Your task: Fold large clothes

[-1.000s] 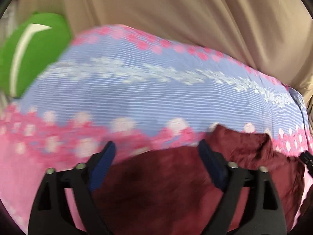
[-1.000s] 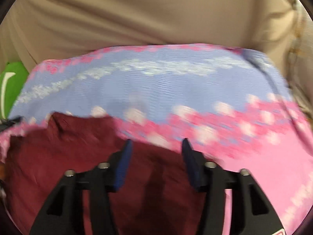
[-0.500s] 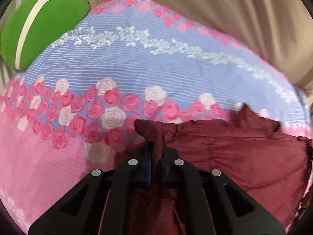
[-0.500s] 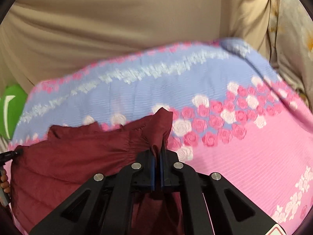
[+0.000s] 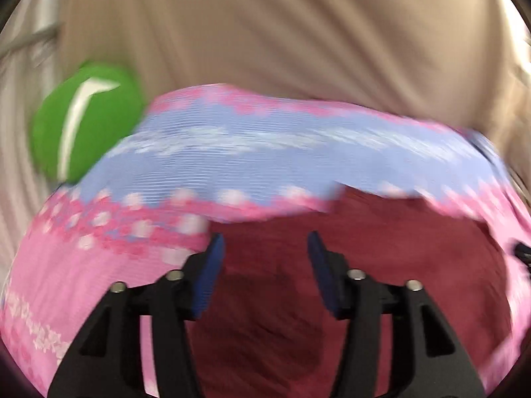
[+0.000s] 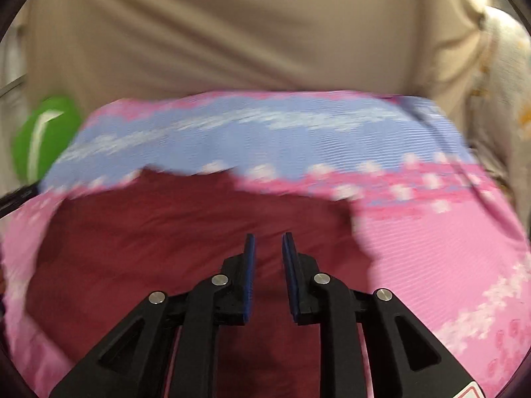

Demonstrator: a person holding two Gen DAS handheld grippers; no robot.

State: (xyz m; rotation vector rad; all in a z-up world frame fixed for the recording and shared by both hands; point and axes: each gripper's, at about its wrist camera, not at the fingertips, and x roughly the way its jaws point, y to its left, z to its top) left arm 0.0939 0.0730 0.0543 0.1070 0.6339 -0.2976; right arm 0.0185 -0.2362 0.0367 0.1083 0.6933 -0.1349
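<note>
A dark red garment (image 5: 381, 248) lies flat on a pink and blue flowered bedsheet (image 5: 265, 156); it also shows in the right wrist view (image 6: 166, 225). My left gripper (image 5: 265, 242) is open and empty above the garment's left part. My right gripper (image 6: 267, 242) hangs above the garment's right part with a narrow gap between its blue pads (image 6: 249, 265) and nothing between them. Both views are blurred by motion.
A green cushion (image 5: 83, 119) lies at the sheet's far left edge and shows in the right wrist view (image 6: 43, 136) too. A beige curtain (image 5: 282, 33) hangs behind the bed. A pale flowered cloth (image 6: 504, 76) is at the far right.
Half a second ago both grippers were shut on pinched folds of the red garment. Both have let go and opened, and the garment now lies flat.
</note>
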